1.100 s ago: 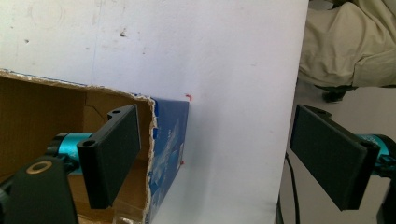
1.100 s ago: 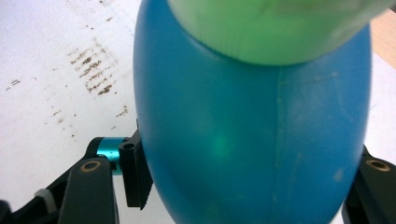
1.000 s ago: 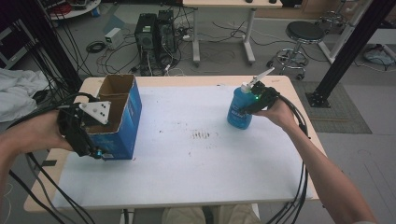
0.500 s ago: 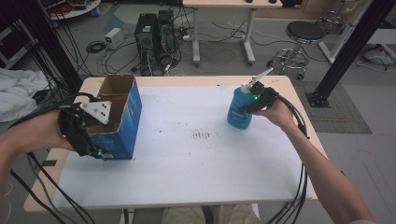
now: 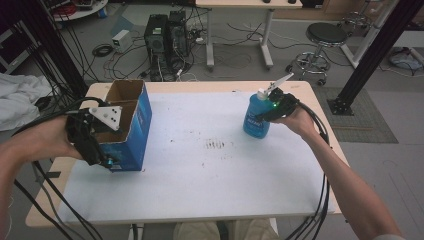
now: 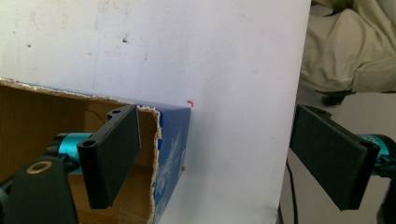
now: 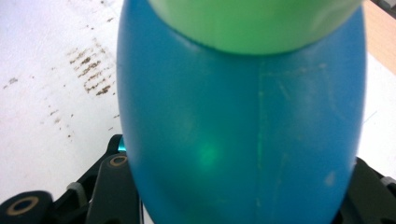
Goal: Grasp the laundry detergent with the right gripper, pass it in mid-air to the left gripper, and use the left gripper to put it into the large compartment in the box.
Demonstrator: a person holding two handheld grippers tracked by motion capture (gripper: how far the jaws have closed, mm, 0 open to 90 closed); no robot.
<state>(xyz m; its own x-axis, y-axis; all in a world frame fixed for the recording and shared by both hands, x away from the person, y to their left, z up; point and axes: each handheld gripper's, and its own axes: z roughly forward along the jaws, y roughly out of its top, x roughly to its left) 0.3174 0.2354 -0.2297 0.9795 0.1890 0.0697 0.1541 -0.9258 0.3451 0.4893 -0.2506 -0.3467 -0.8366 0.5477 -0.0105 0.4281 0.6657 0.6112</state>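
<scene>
A blue bottle point(image 5: 256, 124) with a white pump top stands upright at the table's right side. My right gripper point(image 5: 274, 106) reaches it from the right; its jaws have just been closing and now press on the bottle's body point(image 7: 243, 116), which sits between them. An open blue cardboard box point(image 5: 140, 127) with a torn rim stands at the left. My left gripper point(image 5: 102, 159) is at the box's near corner, open. One jaw is inside the box point(image 6: 173, 140) and the other hangs wide beyond the table edge, neither pressing the wall.
Dark smudges point(image 5: 217, 145) mark the middle of the white table top point(image 5: 200, 180). Cables trail from both grippers off the near edge. On the floor beyond the table are computer towers point(image 5: 165, 35) and a stool point(image 5: 325, 37).
</scene>
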